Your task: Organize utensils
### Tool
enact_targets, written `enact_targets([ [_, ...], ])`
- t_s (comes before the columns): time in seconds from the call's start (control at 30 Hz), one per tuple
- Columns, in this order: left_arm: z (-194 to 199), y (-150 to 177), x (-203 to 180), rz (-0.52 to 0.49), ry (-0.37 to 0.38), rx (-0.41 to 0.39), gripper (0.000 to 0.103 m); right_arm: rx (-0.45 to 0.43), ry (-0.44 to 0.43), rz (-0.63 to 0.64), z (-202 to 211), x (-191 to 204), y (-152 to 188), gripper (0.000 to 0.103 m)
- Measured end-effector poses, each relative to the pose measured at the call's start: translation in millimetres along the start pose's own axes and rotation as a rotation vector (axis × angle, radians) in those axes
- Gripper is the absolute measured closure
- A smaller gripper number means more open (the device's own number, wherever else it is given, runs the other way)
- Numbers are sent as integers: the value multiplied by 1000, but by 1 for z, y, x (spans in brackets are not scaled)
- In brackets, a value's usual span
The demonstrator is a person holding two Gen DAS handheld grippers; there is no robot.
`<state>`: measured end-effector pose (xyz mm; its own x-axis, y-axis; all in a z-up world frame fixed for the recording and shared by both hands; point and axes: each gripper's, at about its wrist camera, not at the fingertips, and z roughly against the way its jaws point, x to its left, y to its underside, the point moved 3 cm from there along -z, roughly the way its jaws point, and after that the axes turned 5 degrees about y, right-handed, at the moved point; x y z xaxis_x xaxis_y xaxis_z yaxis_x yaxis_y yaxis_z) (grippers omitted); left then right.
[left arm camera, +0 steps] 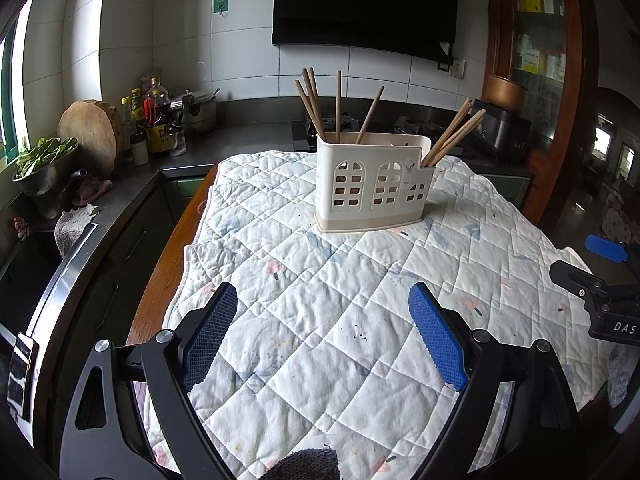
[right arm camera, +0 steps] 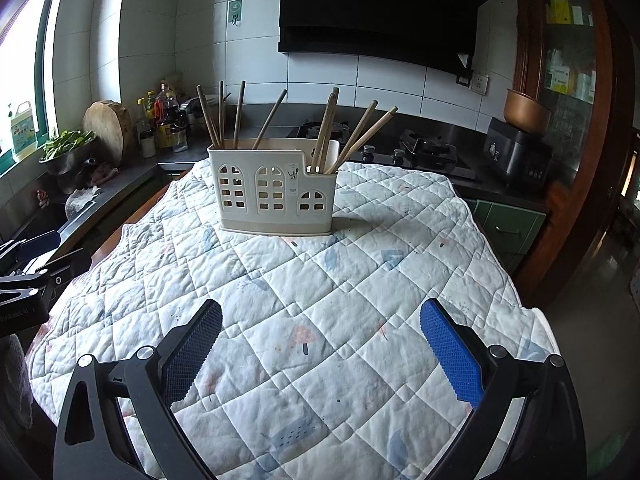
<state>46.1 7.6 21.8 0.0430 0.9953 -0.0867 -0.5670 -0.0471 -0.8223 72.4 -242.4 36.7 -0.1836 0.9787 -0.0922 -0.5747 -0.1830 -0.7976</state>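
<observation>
A cream plastic utensil holder point(right arm camera: 276, 196) with arched window cut-outs stands upright on the white quilted cloth point(right arm camera: 320, 300) covering the surface — brown wooden chopsticks point(right arm camera: 240, 116) lean in both its compartments. Left gripper point(left arm camera: 324, 304) and right gripper point(right arm camera: 320, 320) — fingers spread, empty.

- White tiled wall point(right arm camera: 380, 80) behind a dark steel counter point(left arm camera: 224, 140).
- Black range hood point(right arm camera: 380, 8) above the gas stove point(right arm camera: 428, 152).
- Daylight enters by the green-framed window point(right arm camera: 24, 80) on the left.
- Wooden glass-fronted cabinet point(right arm camera: 568, 60) on the right.
- Quilted cloth point(right arm camera: 320, 300) covers the tabletop point(left arm camera: 160, 280).
</observation>
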Motion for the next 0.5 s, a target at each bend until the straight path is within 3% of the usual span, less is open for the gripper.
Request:
enact_targets([
  [0.5, -6, 6, -1, -3, 3, 23, 16, 18, -15, -13, -4, 3, 4, 7],
])
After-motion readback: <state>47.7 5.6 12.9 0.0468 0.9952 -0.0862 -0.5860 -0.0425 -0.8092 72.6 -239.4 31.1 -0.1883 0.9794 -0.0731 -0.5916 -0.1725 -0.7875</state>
